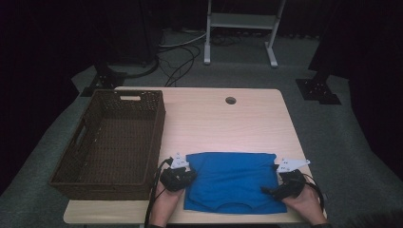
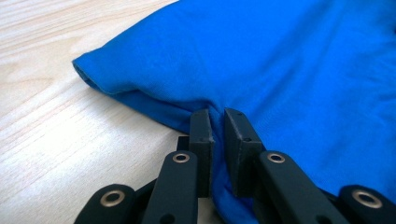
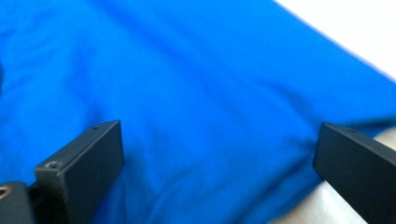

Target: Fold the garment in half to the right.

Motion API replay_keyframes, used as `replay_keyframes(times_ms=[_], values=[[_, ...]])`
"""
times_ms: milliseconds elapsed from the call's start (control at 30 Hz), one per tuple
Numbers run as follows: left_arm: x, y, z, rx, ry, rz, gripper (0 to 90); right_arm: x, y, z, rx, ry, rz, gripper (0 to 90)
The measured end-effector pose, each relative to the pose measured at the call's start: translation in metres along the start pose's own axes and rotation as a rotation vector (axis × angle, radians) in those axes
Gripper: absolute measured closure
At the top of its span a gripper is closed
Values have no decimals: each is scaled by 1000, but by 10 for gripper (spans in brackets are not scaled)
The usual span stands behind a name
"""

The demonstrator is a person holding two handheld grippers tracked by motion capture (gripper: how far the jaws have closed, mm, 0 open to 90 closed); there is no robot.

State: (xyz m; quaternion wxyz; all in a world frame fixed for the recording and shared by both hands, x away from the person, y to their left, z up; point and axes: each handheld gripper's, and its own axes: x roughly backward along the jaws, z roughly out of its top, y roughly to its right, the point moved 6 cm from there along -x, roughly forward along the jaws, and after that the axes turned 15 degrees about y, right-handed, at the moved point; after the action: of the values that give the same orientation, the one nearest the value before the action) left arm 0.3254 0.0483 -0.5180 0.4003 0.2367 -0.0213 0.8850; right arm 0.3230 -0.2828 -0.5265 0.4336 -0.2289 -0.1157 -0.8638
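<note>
A folded blue T-shirt (image 1: 231, 181) lies flat near the front edge of the light wooden table (image 1: 223, 118). My left gripper (image 1: 186, 175) sits at the shirt's left edge, and in the left gripper view its jaws are shut on a pinched fold of the blue T-shirt (image 2: 261, 65), the gripper (image 2: 218, 122) pressing the cloth from both sides. My right gripper (image 1: 271, 191) rests at the shirt's right side. In the right gripper view its jaws stand wide apart, the gripper (image 3: 217, 149) over the blue T-shirt (image 3: 187, 84), the cloth lying between them unpressed.
A dark brown wicker basket (image 1: 78, 164) stands on the left part of the table, close to my left hand. A round cable hole (image 1: 231, 100) sits near the table's far edge. Beyond the table are a white stand (image 1: 240, 28) and floor cables (image 1: 178, 57).
</note>
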Motion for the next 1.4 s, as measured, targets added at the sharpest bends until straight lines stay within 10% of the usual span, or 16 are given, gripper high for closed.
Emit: replay_keyframes(times_ms=[500,1400], values=[[3,2,5,0,5,-2,831,0,-1,-4,4,8,15,0],[32,28,71,-91,178,-73,835,-31,-10,14,48,12,77,0]])
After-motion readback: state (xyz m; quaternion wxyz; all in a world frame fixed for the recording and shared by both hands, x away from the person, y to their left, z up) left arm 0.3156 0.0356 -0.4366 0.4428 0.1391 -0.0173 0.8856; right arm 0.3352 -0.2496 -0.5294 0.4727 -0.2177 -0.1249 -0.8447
